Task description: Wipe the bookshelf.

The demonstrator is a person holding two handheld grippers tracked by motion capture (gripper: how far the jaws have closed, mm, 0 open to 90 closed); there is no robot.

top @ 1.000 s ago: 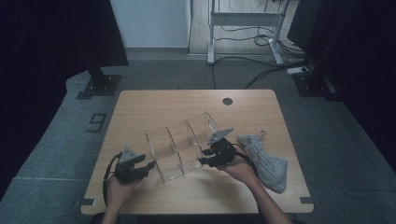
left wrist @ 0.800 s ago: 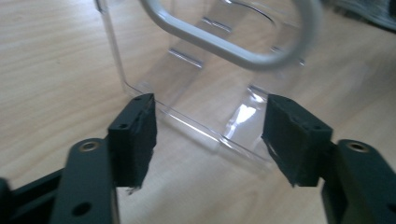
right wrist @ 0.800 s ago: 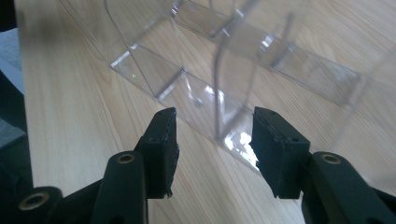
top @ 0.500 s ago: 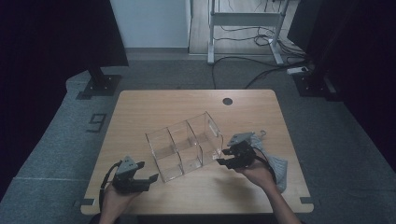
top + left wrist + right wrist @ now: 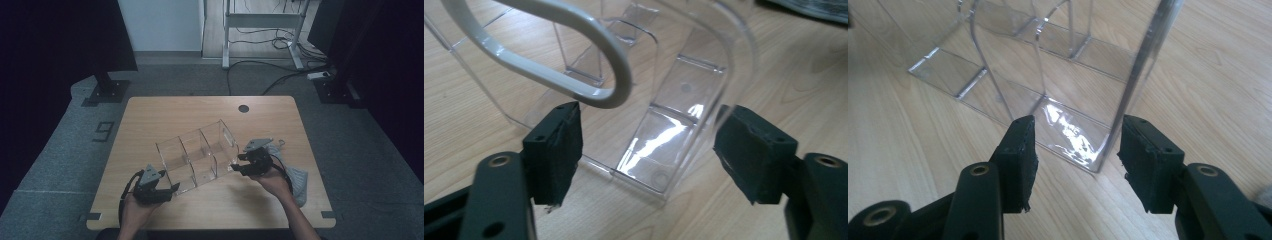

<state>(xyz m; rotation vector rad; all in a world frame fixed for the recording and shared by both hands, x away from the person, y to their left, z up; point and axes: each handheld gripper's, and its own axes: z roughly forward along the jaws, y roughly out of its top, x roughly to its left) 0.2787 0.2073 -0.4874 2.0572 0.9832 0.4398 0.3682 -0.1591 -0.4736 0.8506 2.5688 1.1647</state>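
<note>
Both your hands have drawn back from the clear acrylic three-compartment organizer (image 5: 199, 159), which lies at an angle near the middle of the wooden desk (image 5: 165, 111). Left gripper (image 5: 173, 189) fingers have just closed slightly, right gripper (image 5: 235, 166) fingers have just opened; both stand spread, pinching nothing. If you close on a thin wall off-centre, I think the smooth plastic may slip or the organizer may tip.
</note>
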